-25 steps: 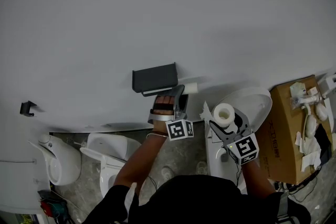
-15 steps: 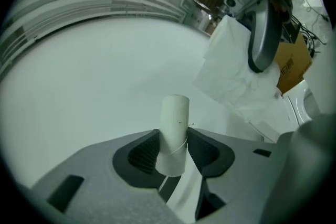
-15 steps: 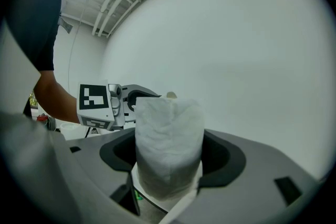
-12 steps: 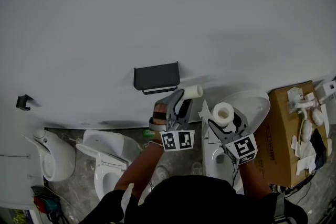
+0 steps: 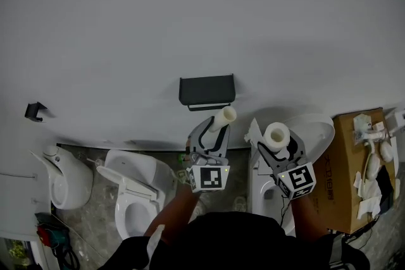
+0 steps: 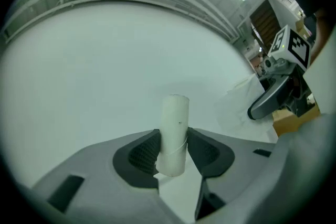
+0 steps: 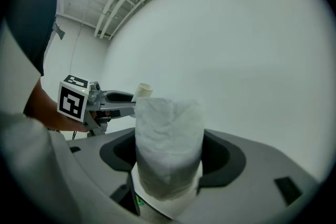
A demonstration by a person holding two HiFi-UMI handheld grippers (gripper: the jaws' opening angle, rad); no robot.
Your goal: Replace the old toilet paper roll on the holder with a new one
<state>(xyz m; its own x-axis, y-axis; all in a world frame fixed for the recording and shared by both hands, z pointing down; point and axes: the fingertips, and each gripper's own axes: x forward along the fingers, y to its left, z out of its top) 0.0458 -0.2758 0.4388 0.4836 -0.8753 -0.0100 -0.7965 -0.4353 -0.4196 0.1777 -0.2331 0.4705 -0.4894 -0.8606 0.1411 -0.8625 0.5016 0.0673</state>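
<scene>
My left tongs [image 6: 173, 150] are clamped on the bare white cardboard tube [image 6: 174, 123], which stands on end between the pads. I hold it just below the dark grey wall-mounted paper holder [image 5: 206, 90], a little to its right and not touching it. My right tongs [image 7: 169, 165] are spread wide and pressed on the sides of the fresh white toilet paper roll [image 7: 169, 139]. They sit beside the left pair, above the white toilet [image 5: 313, 126].
</scene>
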